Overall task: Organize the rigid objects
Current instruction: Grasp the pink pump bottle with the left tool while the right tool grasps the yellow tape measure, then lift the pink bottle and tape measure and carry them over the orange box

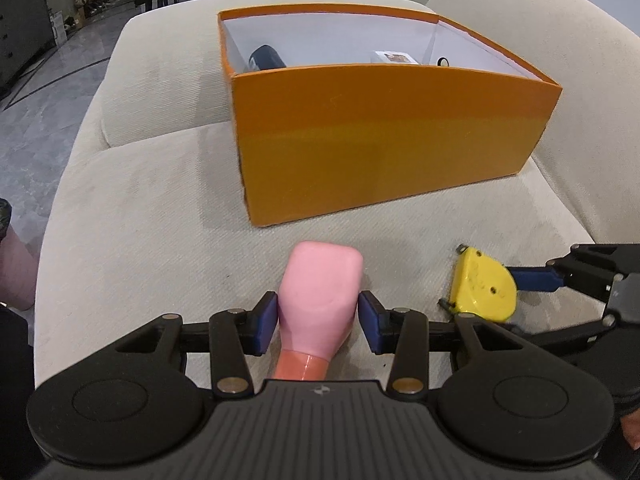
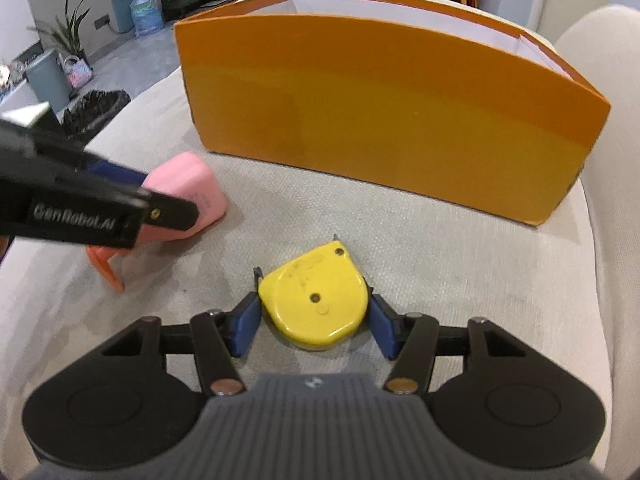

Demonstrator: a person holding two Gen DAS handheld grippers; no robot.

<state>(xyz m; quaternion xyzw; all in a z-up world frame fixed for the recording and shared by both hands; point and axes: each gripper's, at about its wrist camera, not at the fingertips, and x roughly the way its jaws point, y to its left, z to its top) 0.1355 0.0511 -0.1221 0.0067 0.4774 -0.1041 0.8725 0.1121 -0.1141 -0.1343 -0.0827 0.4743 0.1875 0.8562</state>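
We see a beige sofa cushion (image 1: pixel 160 208) carrying an orange box (image 1: pixel 384 136), a pink bottle (image 1: pixel 320 296) and a yellow tape measure (image 1: pixel 482 288).

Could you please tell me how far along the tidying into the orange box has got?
Done: a dark cylinder, a small white carton and something small and round already lie in the orange cardboard box. In hand: the left tongs straddle the pink plastic item, the right tongs the yellow tape measure. Left: lifting both in.
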